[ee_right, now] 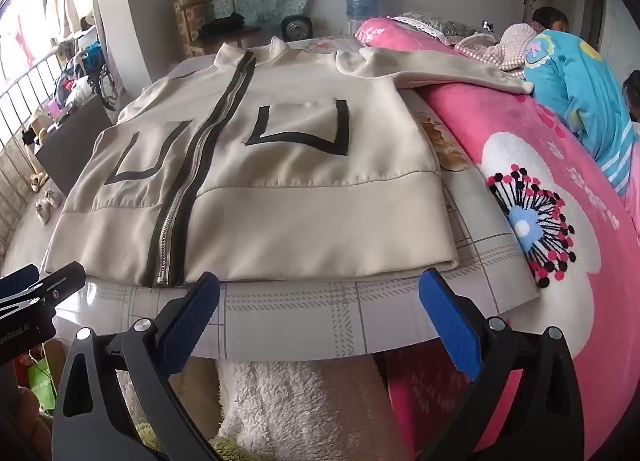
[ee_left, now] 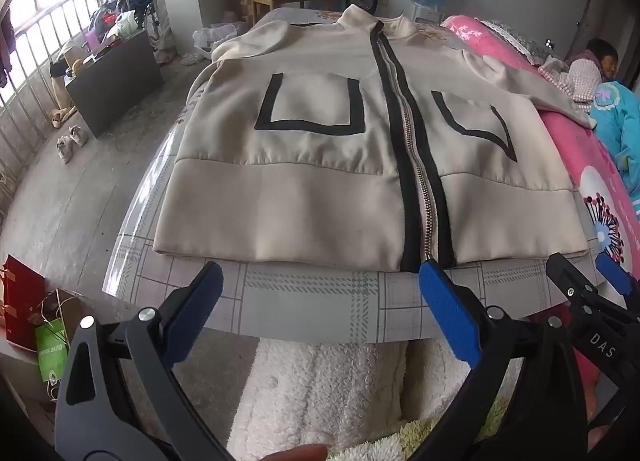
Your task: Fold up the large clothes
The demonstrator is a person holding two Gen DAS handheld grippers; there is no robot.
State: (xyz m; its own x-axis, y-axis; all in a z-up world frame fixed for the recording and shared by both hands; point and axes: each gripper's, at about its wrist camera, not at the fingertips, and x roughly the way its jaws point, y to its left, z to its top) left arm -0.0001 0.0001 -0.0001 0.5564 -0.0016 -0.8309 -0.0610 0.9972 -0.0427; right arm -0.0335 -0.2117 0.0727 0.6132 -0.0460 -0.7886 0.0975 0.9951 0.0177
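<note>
The jacket [ee_left: 320, 181] lies ahead, zipper running away from both wide-open, empty claws, left claw [ee_left: 320, 297] and right claw [ee_right: 320, 301], poised side by side above its hem.

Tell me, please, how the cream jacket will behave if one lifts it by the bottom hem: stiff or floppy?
The cream jacket will probably be floppy: it lies flat with soft wrinkles, and one sleeve drapes over the pink blanket. It may slide easily, since the table cover looks glossy. The closed zipper should keep both fronts together.
</note>
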